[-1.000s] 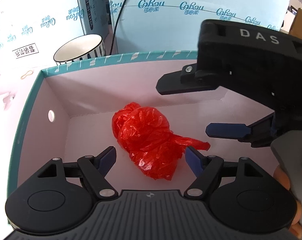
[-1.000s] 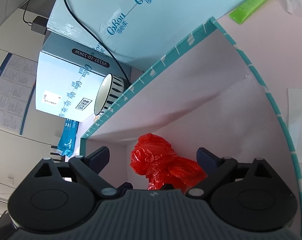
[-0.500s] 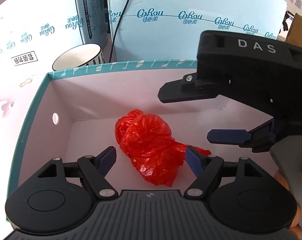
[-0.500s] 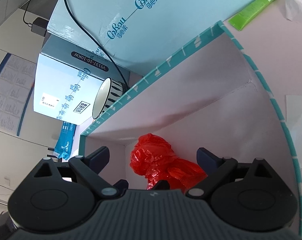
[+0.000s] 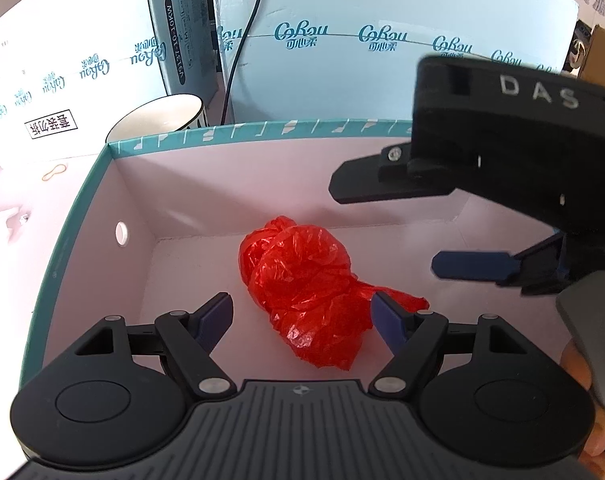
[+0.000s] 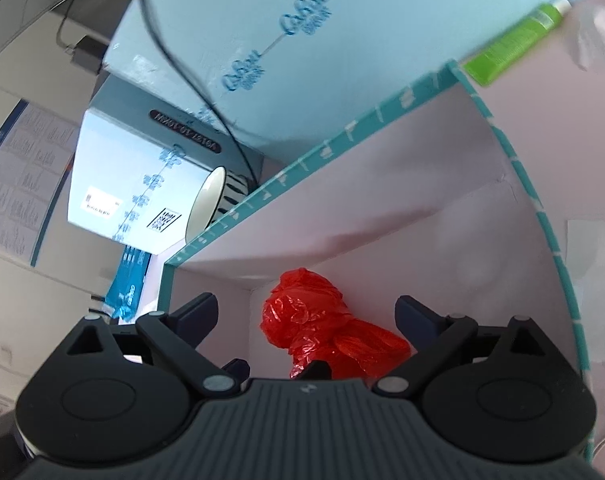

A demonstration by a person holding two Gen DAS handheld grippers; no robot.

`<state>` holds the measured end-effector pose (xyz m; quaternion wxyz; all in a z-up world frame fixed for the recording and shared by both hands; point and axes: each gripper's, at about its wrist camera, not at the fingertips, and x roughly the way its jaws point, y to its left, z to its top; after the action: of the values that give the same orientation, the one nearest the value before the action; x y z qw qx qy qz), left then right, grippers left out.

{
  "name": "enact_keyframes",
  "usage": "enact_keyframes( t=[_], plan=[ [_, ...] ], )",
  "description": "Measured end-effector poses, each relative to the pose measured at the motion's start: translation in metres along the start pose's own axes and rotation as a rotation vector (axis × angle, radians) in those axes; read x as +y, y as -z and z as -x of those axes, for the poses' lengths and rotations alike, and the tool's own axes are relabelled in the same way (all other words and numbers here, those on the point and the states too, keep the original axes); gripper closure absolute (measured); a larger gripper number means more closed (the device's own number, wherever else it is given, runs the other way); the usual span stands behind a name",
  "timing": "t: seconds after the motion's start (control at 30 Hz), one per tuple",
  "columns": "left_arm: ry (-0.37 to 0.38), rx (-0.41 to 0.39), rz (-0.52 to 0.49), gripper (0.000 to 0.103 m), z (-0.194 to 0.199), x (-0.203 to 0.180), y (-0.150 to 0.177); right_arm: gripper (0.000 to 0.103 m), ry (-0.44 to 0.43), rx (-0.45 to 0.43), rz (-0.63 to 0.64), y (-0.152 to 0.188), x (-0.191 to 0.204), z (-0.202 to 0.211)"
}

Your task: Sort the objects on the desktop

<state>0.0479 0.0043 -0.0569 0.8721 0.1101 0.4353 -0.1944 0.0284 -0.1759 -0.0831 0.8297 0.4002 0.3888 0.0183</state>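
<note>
The crumpled red plastic bag [image 5: 302, 288] lies on the box [image 5: 238, 136] floor, between and just beyond the left gripper [image 5: 302, 314], spread wide and empty. The right gripper [image 6: 306, 312] is likewise spread, nothing held. The 2 grippers are near; collision is judged possible, or thin film slipping.

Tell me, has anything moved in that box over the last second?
Nothing visibly changed. The red plastic bag lies loose on the floor of the box, and the left gripper and right gripper hang open over it, gripping nothing.
</note>
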Motion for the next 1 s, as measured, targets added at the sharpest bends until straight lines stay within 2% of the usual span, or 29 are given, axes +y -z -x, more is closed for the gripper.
enact_keyframes(
  t=[0.1, 0.33, 0.67, 1.0],
  plan=[
    [-0.037, 0.001, 0.013, 0.03, 0.0, -0.001, 0.005, 0.004, 0.015, -0.024, 0.054, 0.002, 0.006, 0.003],
    [-0.018, 0.036, 0.102, 0.03, 0.0, 0.009, 0.014, 0.004, 0.014, -0.051, 0.088, 0.007, 0.009, 0.007],
    [-0.002, 0.035, 0.113, 0.03, 0.01, 0.007, 0.019, 0.0, -0.008, -0.073, 0.124, 0.014, 0.015, 0.011],
    [-0.022, 0.01, 0.112, 0.03, 0.02, 0.004, 0.021, 0.0, -0.029, -0.098, 0.153, 0.019, 0.022, 0.02]
  ],
)
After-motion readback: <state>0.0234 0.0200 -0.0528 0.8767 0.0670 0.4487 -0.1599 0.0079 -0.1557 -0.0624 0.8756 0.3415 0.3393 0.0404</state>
